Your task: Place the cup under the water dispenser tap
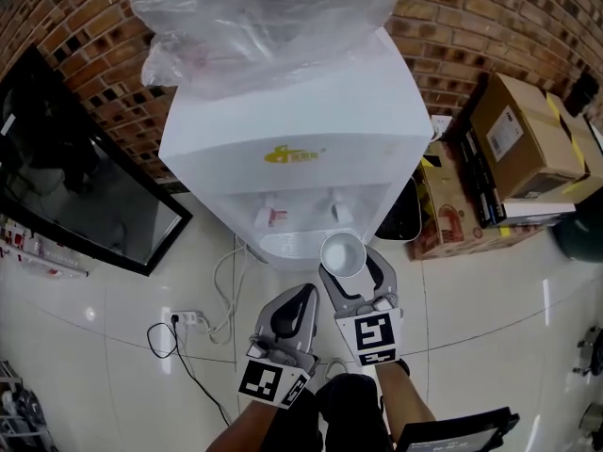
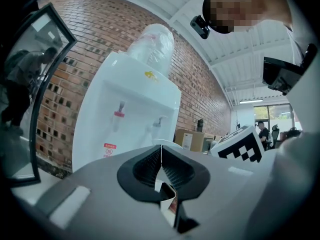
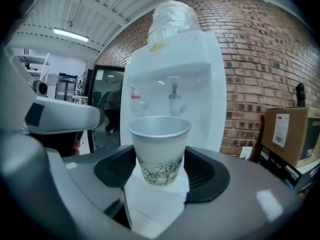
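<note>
A white paper cup (image 1: 343, 254) with a grey grass print stands upright between the jaws of my right gripper (image 1: 347, 267), which is shut on it. In the right gripper view the cup (image 3: 160, 151) is level with the lower front of the white water dispenser (image 3: 172, 84), below its red tap (image 3: 135, 99) and blue tap (image 3: 174, 98). From the head view the cup hovers just in front of the drip tray (image 1: 287, 244). My left gripper (image 1: 301, 298) is shut and empty beside it, its pads (image 2: 167, 171) pressed together.
A plastic-wrapped bottle (image 1: 264, 17) tops the dispenser, which stands against a brick wall (image 1: 490, 17). A black-framed glass panel (image 1: 75, 186) leans at the left. Cardboard boxes (image 1: 528, 139) are stacked at the right. A power strip (image 1: 187, 319) and cables lie on the tiled floor.
</note>
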The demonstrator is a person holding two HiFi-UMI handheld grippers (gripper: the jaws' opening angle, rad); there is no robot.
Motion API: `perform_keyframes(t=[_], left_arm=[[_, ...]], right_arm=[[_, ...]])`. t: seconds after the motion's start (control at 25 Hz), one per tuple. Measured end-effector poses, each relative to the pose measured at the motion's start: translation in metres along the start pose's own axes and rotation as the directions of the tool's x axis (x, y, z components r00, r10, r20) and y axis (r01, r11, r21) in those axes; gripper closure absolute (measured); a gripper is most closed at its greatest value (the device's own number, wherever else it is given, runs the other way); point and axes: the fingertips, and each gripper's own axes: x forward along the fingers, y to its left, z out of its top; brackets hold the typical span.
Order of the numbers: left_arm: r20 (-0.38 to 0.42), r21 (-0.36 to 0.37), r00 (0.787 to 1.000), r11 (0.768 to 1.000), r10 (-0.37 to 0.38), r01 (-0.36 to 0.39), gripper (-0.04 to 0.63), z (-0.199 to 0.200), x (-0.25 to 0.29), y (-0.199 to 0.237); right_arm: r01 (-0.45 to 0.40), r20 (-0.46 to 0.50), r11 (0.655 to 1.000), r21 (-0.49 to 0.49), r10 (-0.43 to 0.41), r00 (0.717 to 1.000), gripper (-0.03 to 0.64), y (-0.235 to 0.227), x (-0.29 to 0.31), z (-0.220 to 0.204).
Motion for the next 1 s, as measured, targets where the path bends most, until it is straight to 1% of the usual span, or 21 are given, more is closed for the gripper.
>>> perform_keyframes(t=[0.16,0.28,0.4,0.6,1.0], left_arm=[[-0.004,0.011,1.000,1.000,-0.001,0.001,0.609,-0.010,0.003,0.008],[-0.001,0.020,1.000,1.000,-0.002,0.002,0.609,-0.015,0.006,0.013],[0.003,0.022,1.000,1.000,-0.002,0.002,0.609,-0.021,0.007,0.016],[0.014,0.022,1.000,1.000,-0.005,0.005,0.609,-0.031,0.009,0.020],[0.022,0.022,1.000,1.000,-0.006,0.006,0.609,-0.043,0.008,0.023]], right_arm=[[-0.009,-0.024,1.000,-0.015,0.008,1.000,0.310,-0.004,0.021,-0.017],[-0.015,-0.040,1.000,-0.007,0.015,0.999,0.310,-0.007,0.036,-0.029],[-0.013,-0.044,1.000,0.009,0.014,0.999,0.310,-0.009,0.046,-0.039],[0.000,-0.050,1.000,0.007,0.000,0.999,0.310,-0.013,0.058,-0.056],[0.010,-0.064,1.000,0.013,-0.010,0.998,0.308,-0.017,0.073,-0.072]])
